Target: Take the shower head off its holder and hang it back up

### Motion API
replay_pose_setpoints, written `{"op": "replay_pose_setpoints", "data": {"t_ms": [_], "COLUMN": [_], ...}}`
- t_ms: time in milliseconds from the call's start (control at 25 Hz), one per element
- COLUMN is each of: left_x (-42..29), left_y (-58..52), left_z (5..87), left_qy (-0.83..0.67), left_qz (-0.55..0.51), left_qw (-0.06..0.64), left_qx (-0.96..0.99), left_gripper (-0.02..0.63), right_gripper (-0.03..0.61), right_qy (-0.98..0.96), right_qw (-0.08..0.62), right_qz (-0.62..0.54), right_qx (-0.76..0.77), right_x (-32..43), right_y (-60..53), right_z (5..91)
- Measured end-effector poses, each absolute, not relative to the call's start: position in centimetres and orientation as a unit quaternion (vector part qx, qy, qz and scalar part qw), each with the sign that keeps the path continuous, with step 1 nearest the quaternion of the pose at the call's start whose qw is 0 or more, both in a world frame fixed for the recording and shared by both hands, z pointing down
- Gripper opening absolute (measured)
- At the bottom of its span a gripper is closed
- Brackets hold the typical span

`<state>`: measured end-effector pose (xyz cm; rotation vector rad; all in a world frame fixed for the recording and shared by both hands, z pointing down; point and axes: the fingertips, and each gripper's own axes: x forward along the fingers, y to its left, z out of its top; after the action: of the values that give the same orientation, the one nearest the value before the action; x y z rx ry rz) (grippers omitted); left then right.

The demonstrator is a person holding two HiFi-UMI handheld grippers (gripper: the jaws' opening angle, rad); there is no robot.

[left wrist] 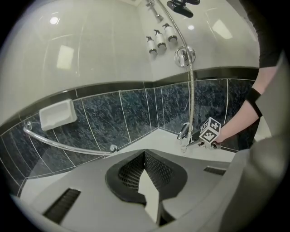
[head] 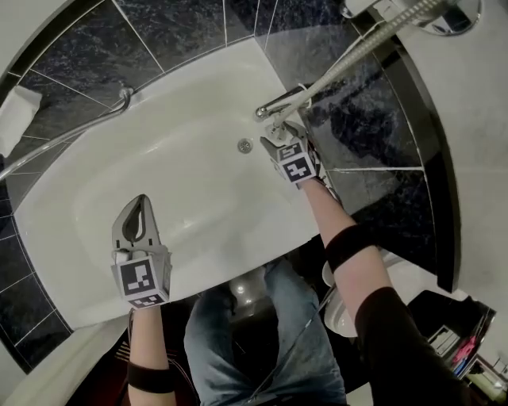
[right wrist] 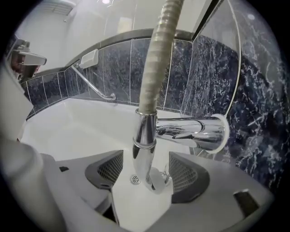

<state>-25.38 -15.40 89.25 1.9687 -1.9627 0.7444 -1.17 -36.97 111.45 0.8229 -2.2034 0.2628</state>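
Shower head [left wrist: 182,6] sits dark and high on the pale wall at the top of the left gripper view, apparently in its holder, with the hose [head: 349,55] running down from it to the tap [right wrist: 190,131] at the corner of the white bathtub [head: 198,158]. The right gripper [head: 279,135] is at the tap, jaws spread, the chrome lower end of the hose standing between them without either pad pressing it. The left gripper [head: 140,204] hangs over the tub's near side, jaws closed together on nothing. A grab rail [left wrist: 68,146] crosses the dark tiles beyond.
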Motion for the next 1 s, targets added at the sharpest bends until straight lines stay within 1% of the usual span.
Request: {"op": "replay_pose_setpoints", "data": {"t_ms": [80, 160, 200, 240, 320, 760, 1000], "left_x": [-25.4, -25.5, -25.7, -26.0, -26.5, -27.3, -28.4], "left_y": [-15.0, -14.8, -14.7, -14.5, -14.2, -11.9, -9.0], "left_z": [90.0, 90.4, 90.5, 90.6, 91.1, 92.2, 90.4], "left_qy": [-0.675, -0.681, -0.686, -0.687, -0.685, -0.685, -0.69], "left_qz": [0.259, 0.254, 0.251, 0.251, 0.256, 0.267, 0.284], "left_qw": [0.137, 0.146, 0.151, 0.153, 0.154, 0.166, 0.169], "left_qx": [0.677, 0.671, 0.666, 0.665, 0.665, 0.657, 0.644], "left_gripper": [0.001, 0.001, 0.001, 0.001, 0.001, 0.0, 0.0], "right_gripper": [0.327, 0.286, 0.255, 0.202, 0.161, 0.152, 0.149], "right_qy": [-0.863, -0.864, -0.865, -0.865, -0.866, -0.87, -0.876], "right_qw": [0.374, 0.371, 0.37, 0.369, 0.367, 0.378, 0.365], "right_qz": [0.109, 0.113, 0.113, 0.111, 0.108, 0.105, 0.157], "right_qx": [0.322, 0.32, 0.32, 0.322, 0.322, 0.298, 0.273], "right_x": [-1.4, -1.7, -1.8, -1.9, -2.2, -3.6, -6.7], "right_y": [-37.3, -37.4, -37.5, -37.5, -37.6, -35.7, -30.3], "right_z": [112.0, 112.4, 112.5, 112.6, 112.6, 111.7, 110.1]}}
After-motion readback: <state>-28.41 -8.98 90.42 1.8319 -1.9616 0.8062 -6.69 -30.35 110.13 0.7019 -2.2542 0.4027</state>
